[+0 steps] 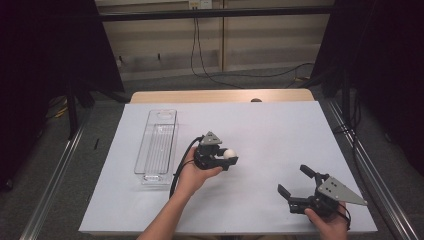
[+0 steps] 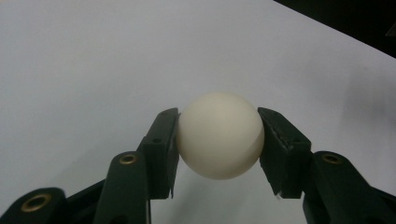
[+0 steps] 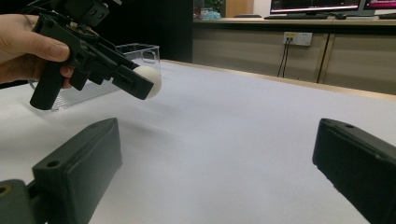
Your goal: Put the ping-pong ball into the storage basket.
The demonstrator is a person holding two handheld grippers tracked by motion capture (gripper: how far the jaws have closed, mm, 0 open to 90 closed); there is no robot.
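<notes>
Nearest the person, the right claw (image 1: 295,181) rests low over the white bench (image 1: 280,125), its jaws spread wide with nothing between them. Farther in, the left claw (image 1: 230,157) pinches a plain white ball (image 1: 229,153) above the bench, unmarked, with no writing. Beyond to the left lies a clear plastic tray (image 1: 156,145), unlabelled.

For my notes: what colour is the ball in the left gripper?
Plain cream-white ball; clearest in the left gripper view.
</notes>
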